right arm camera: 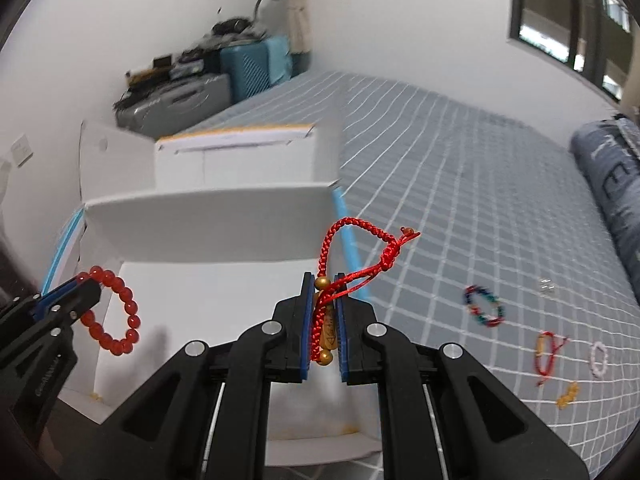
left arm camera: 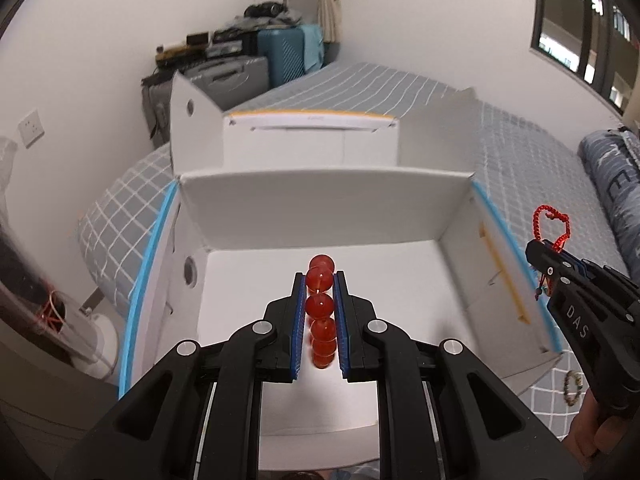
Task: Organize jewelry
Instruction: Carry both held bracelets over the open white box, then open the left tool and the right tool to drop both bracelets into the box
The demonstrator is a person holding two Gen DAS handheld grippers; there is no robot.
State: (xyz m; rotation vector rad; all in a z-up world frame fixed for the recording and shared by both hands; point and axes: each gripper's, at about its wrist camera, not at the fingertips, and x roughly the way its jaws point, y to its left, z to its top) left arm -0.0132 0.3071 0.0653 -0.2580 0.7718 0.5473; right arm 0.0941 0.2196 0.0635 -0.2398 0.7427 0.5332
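Observation:
My left gripper (left arm camera: pixel 320 280) is shut on a red bead bracelet (left arm camera: pixel 321 312) and holds it above the floor of an open white box (left arm camera: pixel 248 280). From the right wrist view the bracelet (right arm camera: pixel 114 312) hangs as a ring from the left gripper (right arm camera: pixel 86 284). My right gripper (right arm camera: pixel 324 280) is shut on a red braided cord bracelet with gold beads (right arm camera: pixel 352 256), over the box's right edge (right arm camera: pixel 344 216). In the left wrist view the right gripper (left arm camera: pixel 538 250) holds the red cord (left arm camera: pixel 550 224) beside the box's right wall.
Several bracelets lie on the grey checked bed (right arm camera: pixel 460 200): a multicolour one (right arm camera: pixel 484 306), a red-and-gold cord (right arm camera: pixel 546 352), a pale pink one (right arm camera: pixel 599 358), a gold piece (right arm camera: pixel 568 396). A second white box (left arm camera: pixel 312 140) stands behind. A folded quilt (right arm camera: pixel 612 176) lies right.

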